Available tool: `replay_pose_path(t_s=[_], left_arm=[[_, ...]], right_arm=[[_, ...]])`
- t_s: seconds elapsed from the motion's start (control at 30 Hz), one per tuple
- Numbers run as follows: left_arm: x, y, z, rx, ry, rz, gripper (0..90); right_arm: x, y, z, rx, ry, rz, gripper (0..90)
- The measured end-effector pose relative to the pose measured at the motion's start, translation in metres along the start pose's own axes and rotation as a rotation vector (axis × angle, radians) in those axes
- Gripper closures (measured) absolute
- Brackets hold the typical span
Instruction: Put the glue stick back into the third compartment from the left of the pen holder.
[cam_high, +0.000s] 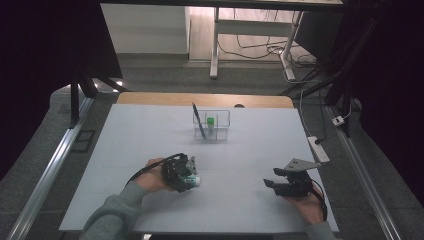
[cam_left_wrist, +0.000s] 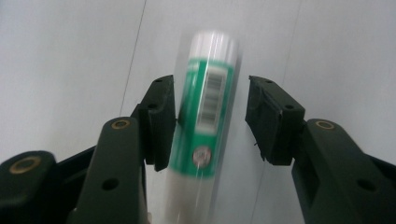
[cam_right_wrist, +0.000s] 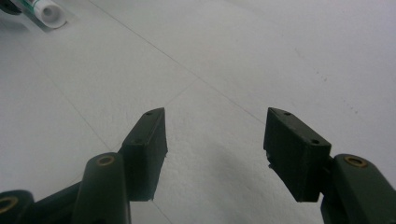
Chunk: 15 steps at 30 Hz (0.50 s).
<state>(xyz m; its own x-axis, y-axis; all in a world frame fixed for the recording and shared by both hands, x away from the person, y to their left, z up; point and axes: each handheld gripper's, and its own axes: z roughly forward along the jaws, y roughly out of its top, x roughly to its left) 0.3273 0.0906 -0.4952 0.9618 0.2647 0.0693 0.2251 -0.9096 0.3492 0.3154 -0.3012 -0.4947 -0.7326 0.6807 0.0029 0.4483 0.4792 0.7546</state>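
Note:
A tube (cam_left_wrist: 205, 98) with a green label, a barcode and a white cap (cam_right_wrist: 50, 13) lies on the white table. My left gripper (cam_left_wrist: 211, 88) is lowered over it with a jaw on each side. One jaw touches the tube and the other stands a little off, so the gripper is open. In the high view the left gripper (cam_high: 180, 172) is left of centre near the front, with the tube's cap (cam_high: 194, 181) poking out to its right. My right gripper (cam_high: 286, 182) rests at the front right, and its view shows it open (cam_right_wrist: 215, 116) over bare table.
A clear plastic organizer (cam_high: 222, 125) stands at the back centre of the white mat (cam_high: 150, 130). It holds a dark pen (cam_high: 199, 120) leaning left and a small green-topped item (cam_high: 211, 121). A power strip (cam_high: 318, 148) lies off the table's right edge.

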Motion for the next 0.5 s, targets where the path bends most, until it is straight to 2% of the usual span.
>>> replay_pose_path(t_s=[0.13, 0.23, 0.33, 0.4, 0.5], left_arm=[[0.002, -0.012, -0.005, 0.034, -0.015, -0.021, 50.9], [0.003, -0.016, -0.004, 0.059, -0.032, -0.018, 50.9], [0.003, -0.017, -0.002, 0.081, -0.029, -0.015, 51.9], [0.003, -0.017, 0.000, 0.098, -0.028, 0.001, 58.3], [0.003, -0.017, 0.002, 0.115, -0.018, -0.001, 62.3]], right_arm=[[-0.001, 0.000, 0.000, 0.002, 0.000, 0.000, 39.4], [0.000, 0.000, 0.000, 0.003, 0.001, -0.001, 39.4], [0.000, 0.000, -0.001, 0.002, 0.001, -0.002, 39.4], [0.000, 0.000, -0.001, 0.002, 0.000, -0.001, 39.4], [-0.001, 0.000, 0.000, 0.003, 0.000, -0.001, 39.4]])
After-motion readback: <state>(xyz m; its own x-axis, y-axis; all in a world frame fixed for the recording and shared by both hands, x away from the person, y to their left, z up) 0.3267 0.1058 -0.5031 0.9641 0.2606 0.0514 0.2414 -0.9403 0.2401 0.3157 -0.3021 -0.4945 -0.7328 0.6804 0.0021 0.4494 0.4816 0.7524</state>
